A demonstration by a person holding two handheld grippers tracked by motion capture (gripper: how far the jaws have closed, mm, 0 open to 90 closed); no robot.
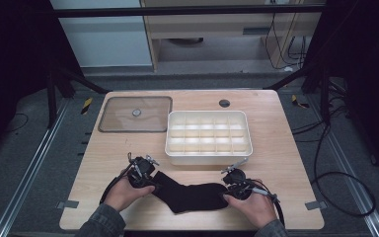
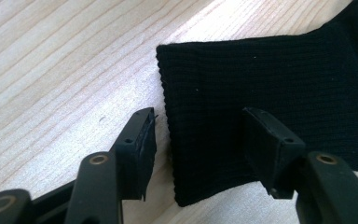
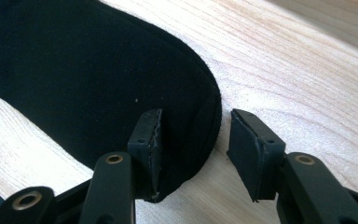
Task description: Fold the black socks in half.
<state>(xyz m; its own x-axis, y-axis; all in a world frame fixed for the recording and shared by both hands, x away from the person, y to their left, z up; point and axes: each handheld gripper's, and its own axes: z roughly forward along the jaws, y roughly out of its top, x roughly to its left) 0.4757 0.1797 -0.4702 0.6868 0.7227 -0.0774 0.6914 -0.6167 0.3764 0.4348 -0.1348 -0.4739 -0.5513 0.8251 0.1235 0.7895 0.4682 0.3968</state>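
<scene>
Left gripper (image 2: 198, 140): we read the jaws as spread, straddling the cuff edge of the black sock (image 2: 270, 84). One pad sits over bare wood just outside the edge, the other over the ribbed fabric. Neither pad presses, so nothing is pinched yet. We judge this straddle is set so that a closing would catch the cuff.

Right gripper (image 3: 193, 140): jaws likewise spread, straddling the rounded toe end of the sock. One pad rests on or just over the cloth, the other over the wood beside the toe. No grip here either.

From above, the left gripper (image 1: 145, 174) and right gripper (image 1: 233, 185) sit at opposite ends of the sock (image 1: 192, 193), which lies flat on the table (image 1: 276, 148) between them, bent at the heel. We judge that taking both ends allows a controlled fold or lift.

Beyond the grippers, away from the person, stands the white divided box (image 1: 208, 154), compartments bare. Its clear lid (image 1: 135, 114) lies flat, beyond the left gripper. We take the box as the likely destination.
</scene>
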